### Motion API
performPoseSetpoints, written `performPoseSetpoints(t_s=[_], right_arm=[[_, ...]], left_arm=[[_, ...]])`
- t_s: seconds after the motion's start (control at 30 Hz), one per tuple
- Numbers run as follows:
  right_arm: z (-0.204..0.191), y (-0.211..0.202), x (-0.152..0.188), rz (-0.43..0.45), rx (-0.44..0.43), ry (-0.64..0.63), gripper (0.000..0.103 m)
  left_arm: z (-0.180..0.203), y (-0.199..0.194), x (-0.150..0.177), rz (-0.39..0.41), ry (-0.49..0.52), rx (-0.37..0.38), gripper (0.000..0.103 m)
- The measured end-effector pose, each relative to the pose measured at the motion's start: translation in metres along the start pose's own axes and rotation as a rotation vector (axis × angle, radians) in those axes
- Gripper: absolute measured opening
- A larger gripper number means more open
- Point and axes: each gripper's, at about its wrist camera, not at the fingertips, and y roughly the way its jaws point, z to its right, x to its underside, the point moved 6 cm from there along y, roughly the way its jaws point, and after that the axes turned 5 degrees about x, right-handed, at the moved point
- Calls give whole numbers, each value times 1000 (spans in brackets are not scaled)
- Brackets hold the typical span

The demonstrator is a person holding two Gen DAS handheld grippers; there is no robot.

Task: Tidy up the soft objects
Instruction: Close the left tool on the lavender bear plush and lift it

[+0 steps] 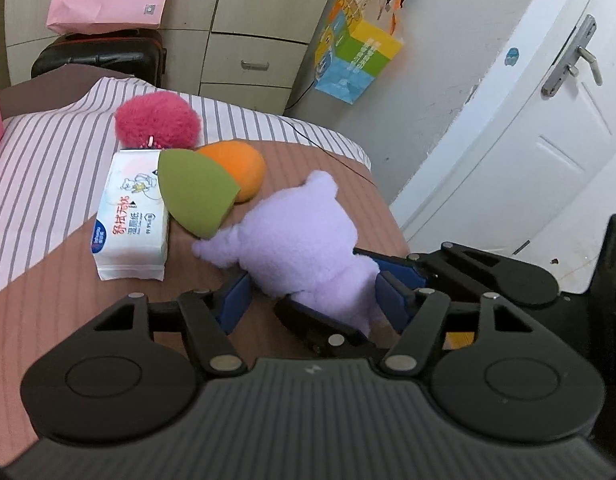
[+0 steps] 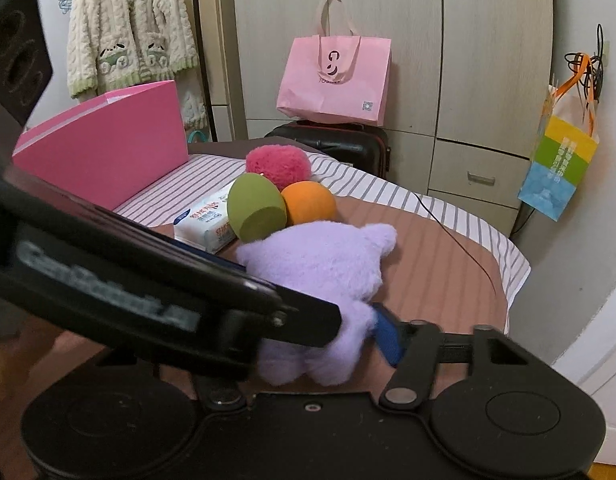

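Lilac plush toy (image 1: 304, 236) on brown surface, touching green sponge (image 1: 196, 194).

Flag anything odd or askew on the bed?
Green sponge lies tilted, propped across the wipes pack and orange sponge. Both tools, left and right, crowd the same purple plush.

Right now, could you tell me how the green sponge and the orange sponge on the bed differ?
The green sponge shows a flat cut face; the orange sponge looks rounded all over. The green sponge leans on the pack of wipes, while the orange sponge lies behind it, partly hidden. The green sponge sits nearer the purple plush toy. Both are smooth, egg-shaped and plain-coloured, and they touch.
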Motion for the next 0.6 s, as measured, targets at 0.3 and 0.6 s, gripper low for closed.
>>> performPoseSetpoints(t_s=[0.3,0.6], right_arm=[[-6,-7,5,14,39,58,54],[-20,-22,11,6,56,110,54]], left_arm=[[5,-5,7,7,36,-1,59],[11,-27,23,-1,81,4,58]])
